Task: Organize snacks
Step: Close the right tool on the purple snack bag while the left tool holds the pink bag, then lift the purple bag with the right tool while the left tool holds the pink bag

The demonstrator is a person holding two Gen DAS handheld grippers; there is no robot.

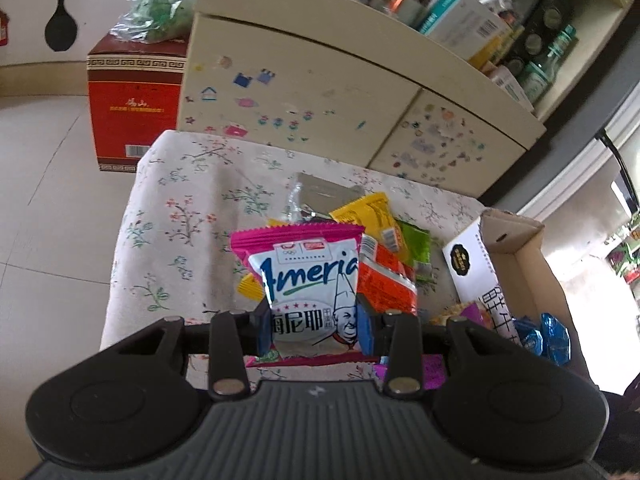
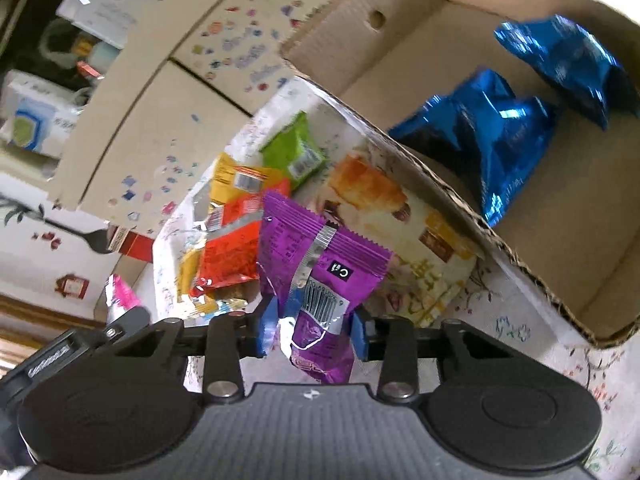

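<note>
My left gripper (image 1: 316, 330) is shut on a pink and white snack packet (image 1: 308, 280) and holds it upright above the floral tablecloth (image 1: 180, 220). My right gripper (image 2: 314, 330) is shut on a purple snack packet (image 2: 316, 268), held above the cloth beside the open cardboard box (image 2: 532, 268). Two blue foil packets (image 2: 484, 136) lie inside that box. A pile of yellow, orange and green packets (image 1: 384, 248) lies on the cloth behind the left gripper and shows in the right wrist view (image 2: 248, 208). The box sits at the right in the left wrist view (image 1: 516, 236).
A cream cabinet with stickers (image 1: 320, 92) stands behind the table, its shelf crowded with boxes and bottles. A red carton (image 1: 132, 108) with a plastic bag on top stands on the tiled floor at left. A large cake-print packet (image 2: 400, 220) leans against the box wall.
</note>
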